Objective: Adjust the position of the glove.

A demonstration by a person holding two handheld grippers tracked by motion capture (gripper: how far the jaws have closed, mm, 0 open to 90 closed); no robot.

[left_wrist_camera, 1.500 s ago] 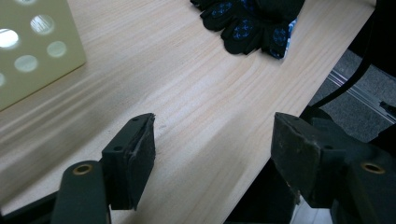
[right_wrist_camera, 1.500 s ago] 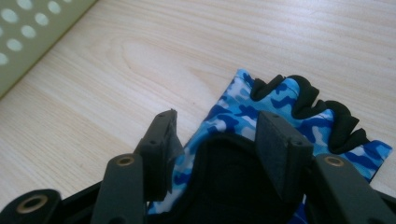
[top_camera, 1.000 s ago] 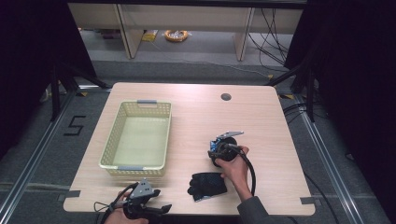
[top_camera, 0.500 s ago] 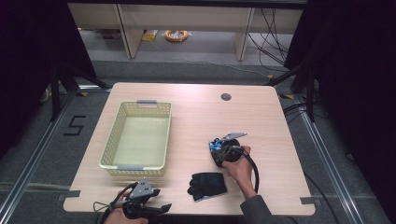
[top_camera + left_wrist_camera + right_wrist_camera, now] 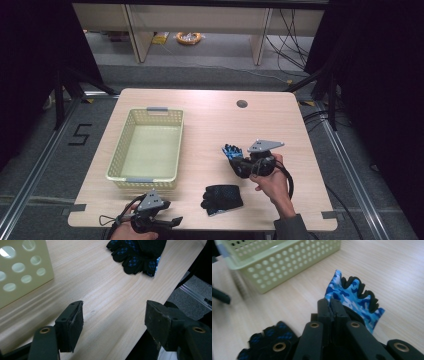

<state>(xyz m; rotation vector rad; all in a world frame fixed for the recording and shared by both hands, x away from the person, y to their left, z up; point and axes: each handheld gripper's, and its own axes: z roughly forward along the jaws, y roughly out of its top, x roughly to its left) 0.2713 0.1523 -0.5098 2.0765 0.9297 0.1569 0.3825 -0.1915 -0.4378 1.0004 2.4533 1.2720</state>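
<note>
Left tongs spread, right tongs pinched shut

Our left tongs (image 5: 172,220) sit low at the near edge, jaws standing wide with nothing between them; our right tongs (image 5: 231,153) point away to the left from our right hand (image 5: 270,181), jaws just closed tight together, forearm angling in from below

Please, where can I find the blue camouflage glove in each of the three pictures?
High view: the blue camouflage glove is right of centre, at the tip of the right gripper.
Right gripper view: centre right, pinched between the fingers.
Left gripper view: not in it.
Shared landmark: the yellow basket, left of the glove in both.
</note>
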